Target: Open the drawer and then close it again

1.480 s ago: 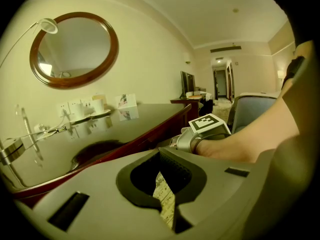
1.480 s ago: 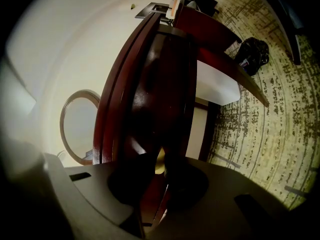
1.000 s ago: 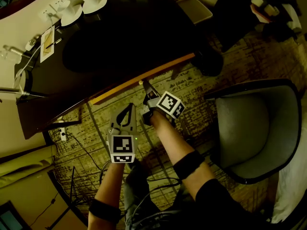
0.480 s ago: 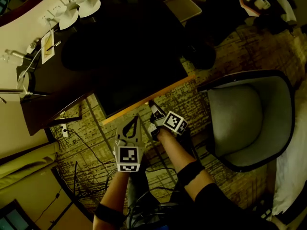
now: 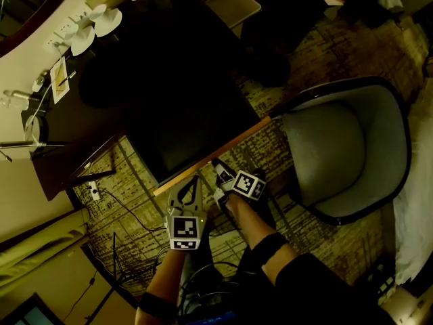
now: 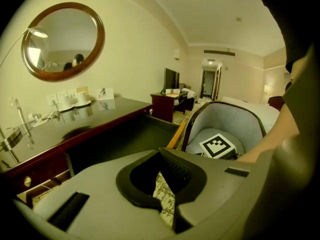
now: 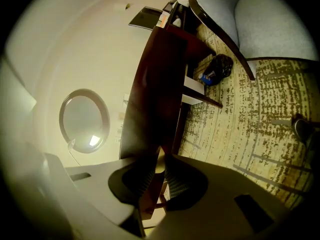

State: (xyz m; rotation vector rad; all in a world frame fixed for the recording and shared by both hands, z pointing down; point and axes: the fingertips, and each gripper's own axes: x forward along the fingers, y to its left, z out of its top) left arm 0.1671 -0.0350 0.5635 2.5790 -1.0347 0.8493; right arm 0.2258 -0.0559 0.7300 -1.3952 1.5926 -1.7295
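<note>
Head view shows the drawer pulled far out of the desk, dark inside with a light front edge; right gripper clamps that edge, left gripper closed, empty

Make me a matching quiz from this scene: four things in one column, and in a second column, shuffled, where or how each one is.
Things:
1. drawer
2. right gripper
3. armchair
4. white cups

Places or states:
A. on the desk top
B. pulled out of the desk
C. on the carpet beside the drawer
D. closed on the drawer's front edge

Pairs: 1-B, 2-D, 3-C, 4-A
</note>
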